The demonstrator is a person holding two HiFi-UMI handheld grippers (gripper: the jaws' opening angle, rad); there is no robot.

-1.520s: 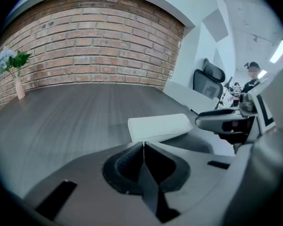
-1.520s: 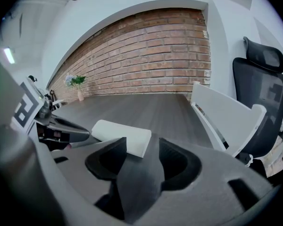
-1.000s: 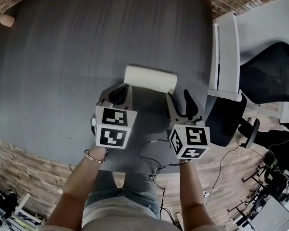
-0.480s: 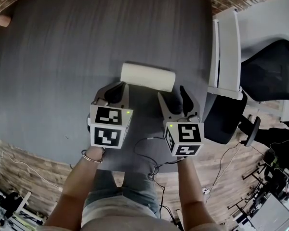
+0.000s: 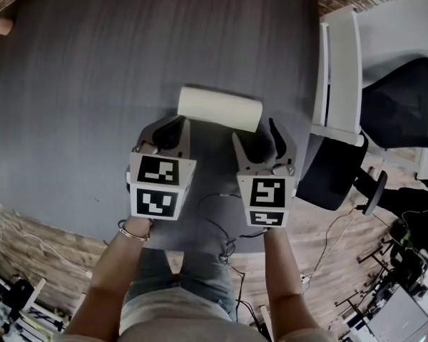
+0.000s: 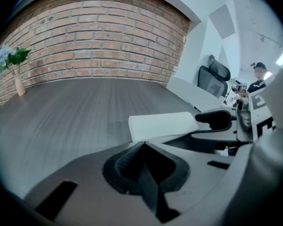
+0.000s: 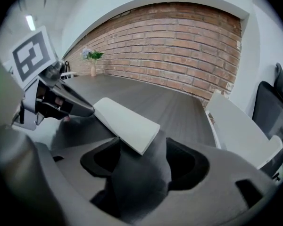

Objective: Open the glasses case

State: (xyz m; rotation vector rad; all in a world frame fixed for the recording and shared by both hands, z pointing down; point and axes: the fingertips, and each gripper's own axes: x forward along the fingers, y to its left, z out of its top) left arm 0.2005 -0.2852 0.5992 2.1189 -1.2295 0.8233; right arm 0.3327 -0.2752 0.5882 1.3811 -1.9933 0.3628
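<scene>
Right claw freshly spread wide, glasses case corner at mouth

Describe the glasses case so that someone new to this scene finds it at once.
Start at the big dark grey table and look near its front edge, right of middle. The glasses case lies flat there, closed: a cream-white oblong, the only pale box on the dark top.

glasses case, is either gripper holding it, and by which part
Neither. The right gripper has just been opening, with the end of the glasses case ungripped before its jaws; the left gripper is shut, empty.
</scene>
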